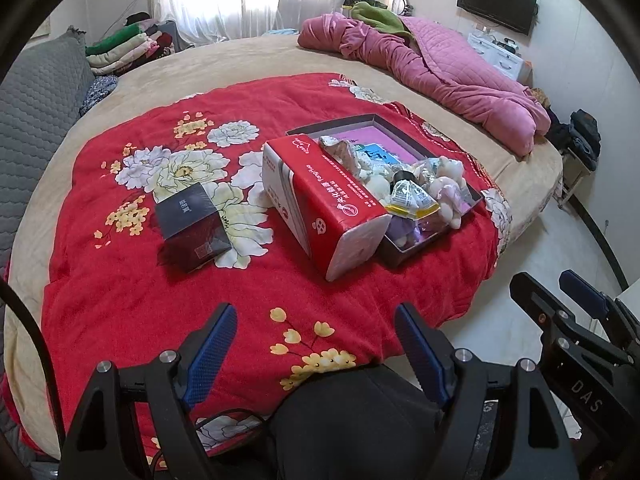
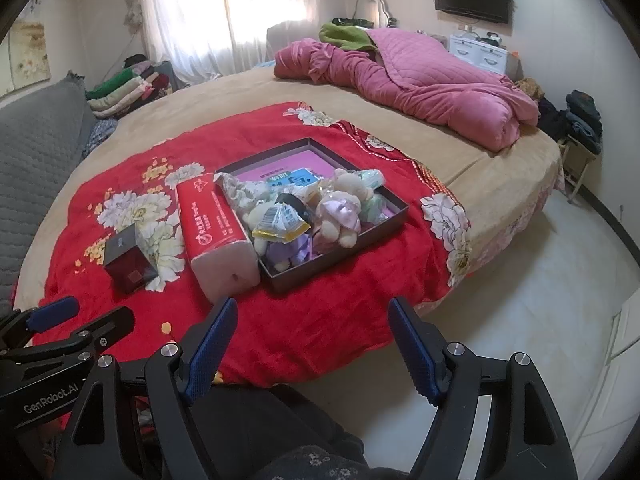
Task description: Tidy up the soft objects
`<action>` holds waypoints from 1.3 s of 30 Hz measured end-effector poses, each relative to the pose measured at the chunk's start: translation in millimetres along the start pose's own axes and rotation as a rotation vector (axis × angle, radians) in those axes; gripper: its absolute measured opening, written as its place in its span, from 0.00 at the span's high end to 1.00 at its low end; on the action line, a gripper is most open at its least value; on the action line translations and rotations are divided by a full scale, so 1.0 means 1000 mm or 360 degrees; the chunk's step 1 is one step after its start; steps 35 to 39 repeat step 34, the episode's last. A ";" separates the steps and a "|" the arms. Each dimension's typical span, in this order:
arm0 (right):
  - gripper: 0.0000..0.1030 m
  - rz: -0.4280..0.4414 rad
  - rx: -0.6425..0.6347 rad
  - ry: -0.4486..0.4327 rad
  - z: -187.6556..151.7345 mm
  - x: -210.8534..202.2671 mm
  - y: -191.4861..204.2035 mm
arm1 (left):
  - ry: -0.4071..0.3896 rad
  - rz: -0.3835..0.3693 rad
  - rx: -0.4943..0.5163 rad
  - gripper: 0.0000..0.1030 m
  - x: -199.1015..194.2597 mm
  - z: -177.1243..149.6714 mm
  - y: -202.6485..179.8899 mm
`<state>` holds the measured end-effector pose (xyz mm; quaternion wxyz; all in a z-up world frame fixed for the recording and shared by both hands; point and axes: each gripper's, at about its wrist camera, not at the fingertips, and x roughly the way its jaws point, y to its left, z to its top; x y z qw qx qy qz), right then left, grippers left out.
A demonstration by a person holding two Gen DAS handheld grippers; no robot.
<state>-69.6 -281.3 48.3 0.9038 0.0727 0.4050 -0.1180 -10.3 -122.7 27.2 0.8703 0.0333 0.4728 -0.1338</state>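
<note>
1. Left wrist view: the left hand-held gripper (image 1: 316, 354) hangs over the near edge of the red blanket (image 1: 120, 280) on the bed, its fingers wide apart and holding nothing. The tray (image 1: 404, 254) is the landmark. Touching its left side lies the red tissue pack (image 1: 320, 200); further left of that, well apart from the tray, sits a small dark box (image 1: 192, 226). Soft toys (image 1: 448, 192) and a crinkly snack packet (image 1: 412, 198) are heaped inside the tray.

2. Right wrist view: the right hand-held gripper (image 2: 312, 346) is also spread apart and empty, aimed towards the tray's near corner. A plush bear (image 2: 340, 208) lies on top of the heap. To do this well, I would approach from above, pinch one toy by its body, and lift slowly so neighbours do not snag.
</note>
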 end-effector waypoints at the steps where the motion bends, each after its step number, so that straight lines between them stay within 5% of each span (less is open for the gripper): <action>1: 0.24 0.0000 0.0002 0.0000 0.000 0.000 0.000 | -0.0001 0.0002 -0.0001 0.22 0.000 0.000 0.000; 30: 0.24 0.0015 0.0022 0.0034 -0.004 0.005 0.004 | 0.0023 0.0031 -0.0026 0.22 0.006 0.000 0.007; 39: 0.24 0.0025 0.0026 0.0056 -0.004 0.012 0.006 | 0.0056 -0.0042 -0.0066 0.22 0.011 -0.002 0.014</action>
